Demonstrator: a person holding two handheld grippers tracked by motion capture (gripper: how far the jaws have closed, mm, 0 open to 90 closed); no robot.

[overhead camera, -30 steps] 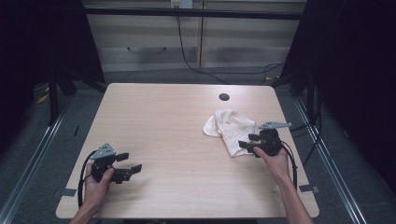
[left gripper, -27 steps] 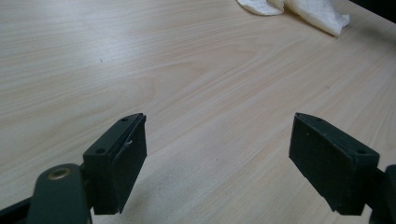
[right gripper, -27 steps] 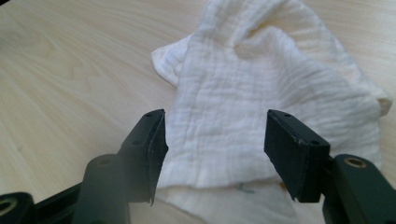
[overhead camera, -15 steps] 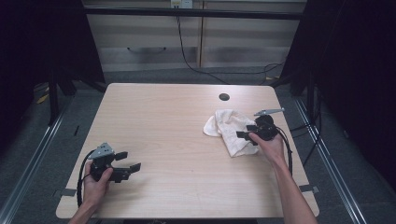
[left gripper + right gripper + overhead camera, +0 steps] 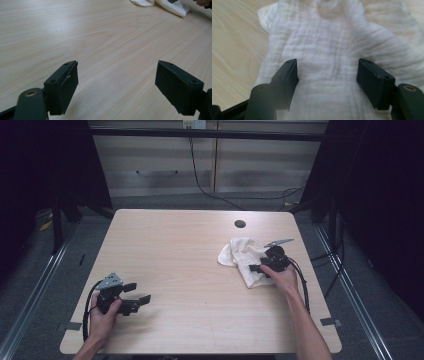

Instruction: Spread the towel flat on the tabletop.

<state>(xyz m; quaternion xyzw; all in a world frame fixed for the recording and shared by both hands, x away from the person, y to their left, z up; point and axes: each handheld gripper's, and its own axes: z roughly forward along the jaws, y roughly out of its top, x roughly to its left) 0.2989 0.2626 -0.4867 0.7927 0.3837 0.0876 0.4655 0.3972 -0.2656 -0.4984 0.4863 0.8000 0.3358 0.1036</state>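
We see a pale wooden tabletop with a crumpled white cloth lying near its right edge, a small dark hole beyond it toward the far edge. Our right claw hangs over the cloth, its jaws having just been opening and now spread wide with cloth beneath them, unpinched. Our left claw, spread and empty, rests near the near-left corner.

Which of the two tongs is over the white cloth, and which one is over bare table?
The right tongs are over the white cloth, jaws open. The left tongs, also open, have bare wooden table beneath them.
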